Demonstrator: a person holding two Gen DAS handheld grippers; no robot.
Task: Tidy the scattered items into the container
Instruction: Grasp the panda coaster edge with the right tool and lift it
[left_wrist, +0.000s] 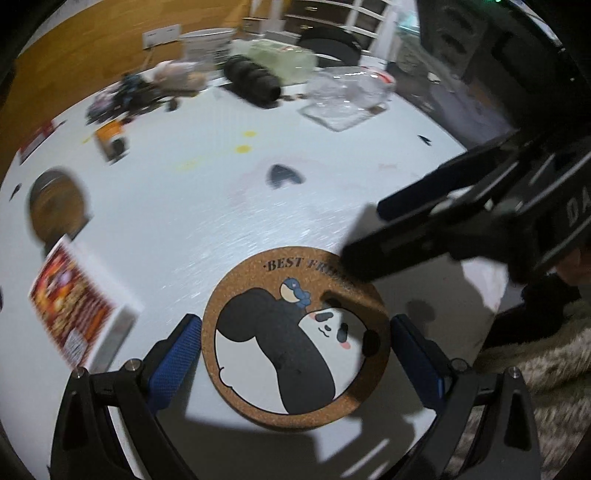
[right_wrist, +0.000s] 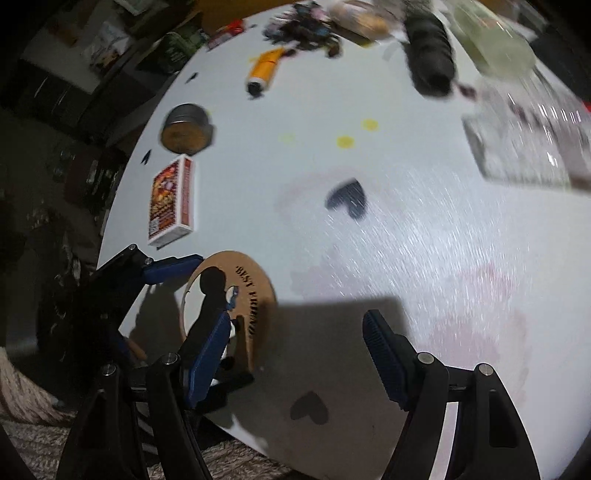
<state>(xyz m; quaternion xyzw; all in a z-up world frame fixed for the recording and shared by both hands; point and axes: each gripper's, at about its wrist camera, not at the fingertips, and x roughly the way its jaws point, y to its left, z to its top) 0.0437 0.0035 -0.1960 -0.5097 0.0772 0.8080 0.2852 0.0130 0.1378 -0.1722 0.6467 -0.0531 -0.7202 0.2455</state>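
Straddling the cork coaster (left_wrist: 295, 339), the left gripper (left_wrist: 295, 343) has its blue pads on either side of the disc, seemingly at its edges, though a firm clamp cannot be told; the coaster lies flat on the white bench (left_wrist: 207, 206) near its front edge. The right gripper (right_wrist: 295, 354) hangs released over bare bench; the clear container (left_wrist: 345, 98) sits well apart at the far side, and a red box (right_wrist: 170, 201) lies near the coaster.

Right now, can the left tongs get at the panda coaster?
Probably yes. The coaster lies flat on the table between the open left tongs, nothing lying on it. The right tongs hover over its far edge and may crowd the lift.
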